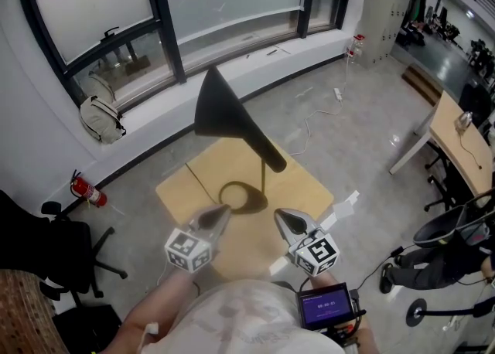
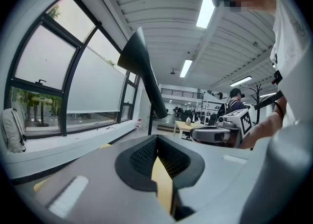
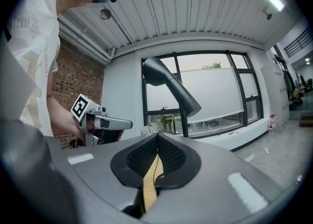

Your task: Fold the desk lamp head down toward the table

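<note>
A black desk lamp stands on a small wooden table (image 1: pixel 305 184). Its cone-shaped head (image 1: pixel 224 109) is raised and tilted up toward the window, on a thin upright stem above a ring base (image 1: pixel 241 196). My left gripper (image 1: pixel 222 212) is shut and empty just left of the base. The right gripper (image 1: pixel 280 216) is shut and empty just right of it. Neither touches the lamp. In the left gripper view the lamp head (image 2: pixel 141 66) rises above my shut jaws, with the right gripper (image 2: pixel 215 133) beside. In the right gripper view the head (image 3: pixel 168 85) sits ahead, the left gripper (image 3: pixel 105 123) at left.
A window wall and sill run behind the table. A backpack (image 1: pixel 100 119) and a fire extinguisher (image 1: pixel 87 188) stand at the left wall, an office chair (image 1: pixel 73 256) nearer. A long desk (image 1: pixel 460 140) is at right, a cable (image 1: pixel 317 117) on the floor.
</note>
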Available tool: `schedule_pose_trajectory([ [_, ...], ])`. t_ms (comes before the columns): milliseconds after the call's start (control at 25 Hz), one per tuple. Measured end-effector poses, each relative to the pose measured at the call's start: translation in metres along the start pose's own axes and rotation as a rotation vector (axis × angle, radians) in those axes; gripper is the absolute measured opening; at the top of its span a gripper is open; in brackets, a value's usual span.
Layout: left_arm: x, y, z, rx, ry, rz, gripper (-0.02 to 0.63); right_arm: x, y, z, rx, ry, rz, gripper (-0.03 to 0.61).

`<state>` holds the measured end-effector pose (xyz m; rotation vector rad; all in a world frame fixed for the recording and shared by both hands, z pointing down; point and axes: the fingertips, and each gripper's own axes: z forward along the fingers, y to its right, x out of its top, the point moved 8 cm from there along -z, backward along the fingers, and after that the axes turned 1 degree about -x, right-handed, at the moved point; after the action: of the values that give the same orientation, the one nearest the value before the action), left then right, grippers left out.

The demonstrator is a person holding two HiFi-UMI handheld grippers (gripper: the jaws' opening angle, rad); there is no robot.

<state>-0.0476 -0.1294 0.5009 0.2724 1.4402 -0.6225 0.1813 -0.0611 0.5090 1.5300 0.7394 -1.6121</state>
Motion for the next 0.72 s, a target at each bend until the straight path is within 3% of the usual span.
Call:
schedule_pose_trajectory([
  [720,0.051,-0.002,0.028,0.022,0.024,0.102,0.002,0.06,0.062,0.025,-0.015,0.065,-0.123,0.012],
])
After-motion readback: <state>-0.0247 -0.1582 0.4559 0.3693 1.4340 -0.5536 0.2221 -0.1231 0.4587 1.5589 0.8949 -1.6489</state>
